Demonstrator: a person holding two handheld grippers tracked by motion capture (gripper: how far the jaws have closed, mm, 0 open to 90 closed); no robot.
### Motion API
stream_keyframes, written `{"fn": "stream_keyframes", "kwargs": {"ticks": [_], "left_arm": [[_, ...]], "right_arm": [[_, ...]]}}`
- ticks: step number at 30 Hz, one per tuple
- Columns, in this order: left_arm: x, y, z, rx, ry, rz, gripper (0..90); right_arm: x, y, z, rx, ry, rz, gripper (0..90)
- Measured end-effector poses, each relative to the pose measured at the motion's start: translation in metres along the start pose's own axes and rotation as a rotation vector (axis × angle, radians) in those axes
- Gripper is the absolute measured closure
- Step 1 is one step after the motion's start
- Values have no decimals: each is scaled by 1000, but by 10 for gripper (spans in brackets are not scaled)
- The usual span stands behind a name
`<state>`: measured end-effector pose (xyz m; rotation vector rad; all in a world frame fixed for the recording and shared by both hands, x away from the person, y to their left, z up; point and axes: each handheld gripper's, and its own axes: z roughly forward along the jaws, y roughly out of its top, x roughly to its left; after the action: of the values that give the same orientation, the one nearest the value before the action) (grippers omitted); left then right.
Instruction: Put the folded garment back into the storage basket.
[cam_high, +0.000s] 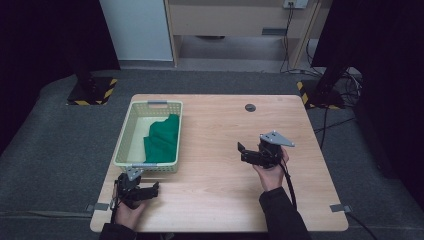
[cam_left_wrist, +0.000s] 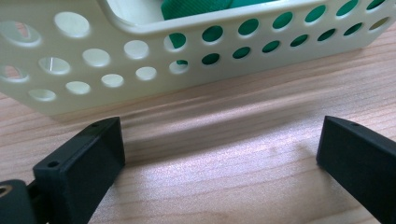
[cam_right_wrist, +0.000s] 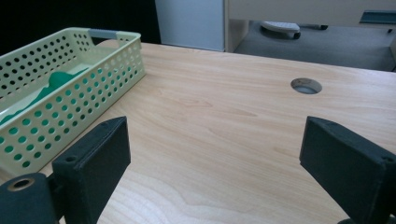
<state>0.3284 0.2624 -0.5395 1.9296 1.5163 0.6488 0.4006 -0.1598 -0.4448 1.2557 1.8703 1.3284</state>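
Overhead, green cloth (cam_high: 162, 140) in basket (cam_high: 131, 120)

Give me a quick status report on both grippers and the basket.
Left gripper open, near the basket. Right gripper open over bare table. Green cloth inside basket. Nothing in the way.

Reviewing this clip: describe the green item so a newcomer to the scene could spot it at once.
Start at the wooden table and look to its left side, where a pale yellow perforated basket sits. Inside it, toward the right wall, lies a crumpled green cloth. It is the only soft, green thing here; everything else is hard plastic, wood or black metal.
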Motion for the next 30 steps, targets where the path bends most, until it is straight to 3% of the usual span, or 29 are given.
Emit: {"fn": "stream_keyframes", "kwargs": {"ticks": [8,26,30], "left_arm": [[0,0,0,0,0,0,0],[0,0,0,0,0,0,0],[0,0,0,0,0,0,0]], "right_arm": [[6,-12,-1,32,22,-22,80],[9,-30,-9,38,50,-24,75],[8,-40,-9,64,59,-21,75]]}}
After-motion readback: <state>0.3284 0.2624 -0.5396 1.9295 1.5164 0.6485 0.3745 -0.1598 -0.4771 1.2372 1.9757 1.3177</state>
